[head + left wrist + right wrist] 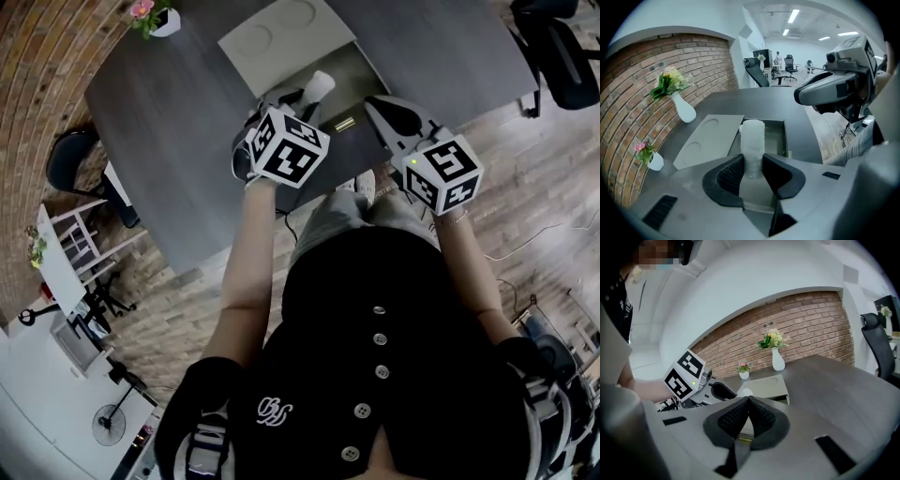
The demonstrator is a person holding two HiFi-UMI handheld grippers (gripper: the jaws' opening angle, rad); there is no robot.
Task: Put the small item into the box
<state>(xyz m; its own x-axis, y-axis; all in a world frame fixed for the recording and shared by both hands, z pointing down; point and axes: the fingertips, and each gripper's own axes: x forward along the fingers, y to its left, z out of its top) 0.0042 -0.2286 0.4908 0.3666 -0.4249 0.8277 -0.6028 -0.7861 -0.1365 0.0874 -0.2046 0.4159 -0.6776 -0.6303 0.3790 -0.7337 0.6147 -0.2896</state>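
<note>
Clamping a small white cylinder (752, 136), the left gripper (752, 160) is hovering over the open box (775, 139) near the table (187, 141) edge closest to the person; the right gripper (748, 399) is holding its jaws together, empty.

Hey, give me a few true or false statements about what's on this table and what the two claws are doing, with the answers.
1. The left claw is clamped on a white cylinder. True.
2. The box is closed. False: it is open, and its lid lies flat beside it.
3. The right claw grips a second item. False: its jaws are together with nothing between them.
4. A tall white vase stands on the table. True.
</note>
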